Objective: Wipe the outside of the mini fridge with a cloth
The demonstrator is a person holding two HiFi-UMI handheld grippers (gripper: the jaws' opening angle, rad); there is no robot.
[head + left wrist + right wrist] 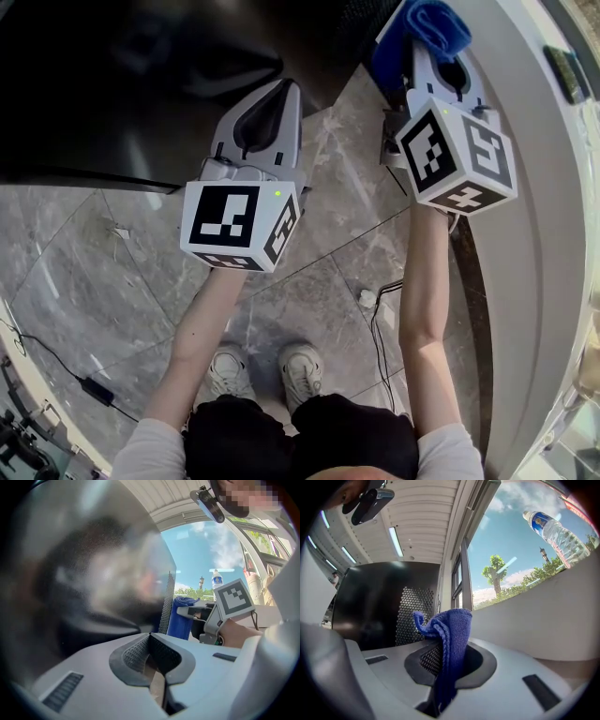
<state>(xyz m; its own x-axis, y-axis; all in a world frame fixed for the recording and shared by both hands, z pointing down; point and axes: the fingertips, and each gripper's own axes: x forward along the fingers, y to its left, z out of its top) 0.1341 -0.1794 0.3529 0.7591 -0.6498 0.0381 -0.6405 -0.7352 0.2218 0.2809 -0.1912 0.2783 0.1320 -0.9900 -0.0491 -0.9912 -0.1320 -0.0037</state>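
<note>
The black glossy mini fridge fills the upper left of the head view. Its shiny side looms close in the left gripper view, and its perforated back panel shows in the right gripper view. My left gripper is shut and empty, its tip close against the fridge's lower right corner. My right gripper is shut on a blue cloth, held up past the fridge's right side. The cloth stands bunched up out of the jaws, and hangs blue beyond the fridge's edge.
A pale curved counter runs down the right. The floor is grey stone tile with a black cable at the left and a thin cord near my shoes. A water bottle stands on the ledge.
</note>
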